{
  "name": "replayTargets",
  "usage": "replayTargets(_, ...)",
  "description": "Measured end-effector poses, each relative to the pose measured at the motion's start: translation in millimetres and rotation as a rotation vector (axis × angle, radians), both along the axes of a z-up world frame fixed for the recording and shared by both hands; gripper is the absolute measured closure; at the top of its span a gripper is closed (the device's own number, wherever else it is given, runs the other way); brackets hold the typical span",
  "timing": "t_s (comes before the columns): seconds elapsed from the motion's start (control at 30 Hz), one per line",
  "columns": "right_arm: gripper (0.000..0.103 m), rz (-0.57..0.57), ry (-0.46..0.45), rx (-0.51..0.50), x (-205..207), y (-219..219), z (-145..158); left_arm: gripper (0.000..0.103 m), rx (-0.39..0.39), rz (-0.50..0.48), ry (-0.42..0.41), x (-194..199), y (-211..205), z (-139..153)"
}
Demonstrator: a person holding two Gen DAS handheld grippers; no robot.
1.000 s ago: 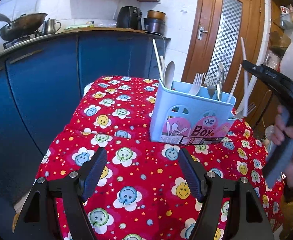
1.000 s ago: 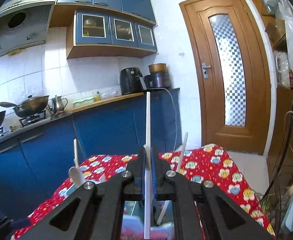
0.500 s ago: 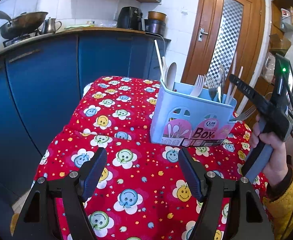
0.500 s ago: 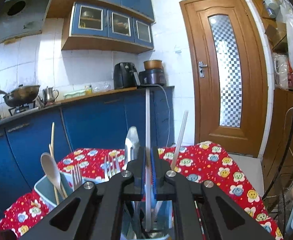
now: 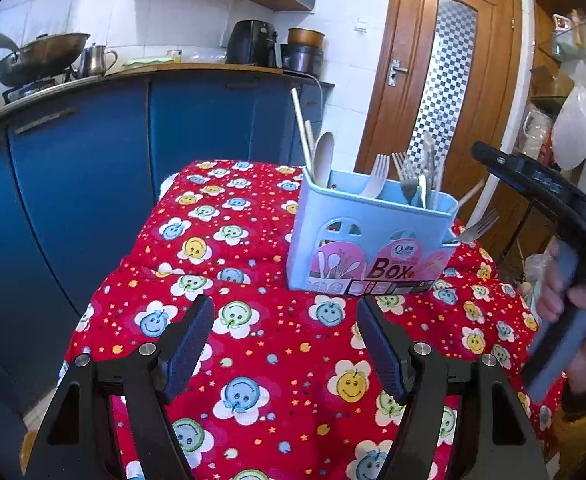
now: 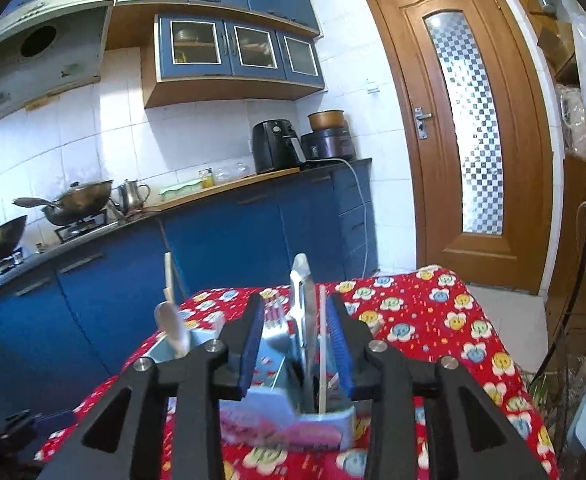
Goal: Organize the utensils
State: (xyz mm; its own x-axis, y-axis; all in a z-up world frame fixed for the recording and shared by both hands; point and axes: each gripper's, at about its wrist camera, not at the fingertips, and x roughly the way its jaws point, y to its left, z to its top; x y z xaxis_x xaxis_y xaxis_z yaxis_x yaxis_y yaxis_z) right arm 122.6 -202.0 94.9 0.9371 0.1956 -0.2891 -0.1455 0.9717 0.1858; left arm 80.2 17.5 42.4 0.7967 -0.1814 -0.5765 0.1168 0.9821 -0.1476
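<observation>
Standing on the tablecloth point(image 5: 253, 344), the blue box point(image 5: 369, 240) holds forks point(image 5: 377, 172), a spoon point(image 5: 324, 156) and chopsticks point(image 5: 301, 132). Both the left gripper point(image 5: 285, 344) and the right gripper point(image 6: 295, 344) gape wide, holding nothing.

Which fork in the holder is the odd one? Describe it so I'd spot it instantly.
On the red smiley tablecloth stands a light blue utensil box. At its right corner a metal fork pokes sideways over the rim, tines outward, while the others stand upright.
</observation>
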Motion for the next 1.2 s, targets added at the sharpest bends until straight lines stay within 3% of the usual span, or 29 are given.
replayTargets(0.27, 0.059, 0.015, 0.059, 0.019, -51, -7, -3, 0.028, 0.013, 0.000, -0.048, -9, -12, 4)
replayTargets(0.57, 0.048, -0.013, 0.111, 0.017, -90, -9, -37, 0.028, 0.007, 0.000, -0.087, -19, -23, 0)
replayTargets(0.9, 0.026, -0.046, 0.124, -0.015, -108, -3, -62, 0.028, 0.029, 0.023, -0.070, -22, -34, -16)
replayTargets(1.2, 0.023, -0.045, 0.157, -0.026, -107, 1, -77, 0.028, 0.061, 0.059, -0.056, -20, -39, -26)
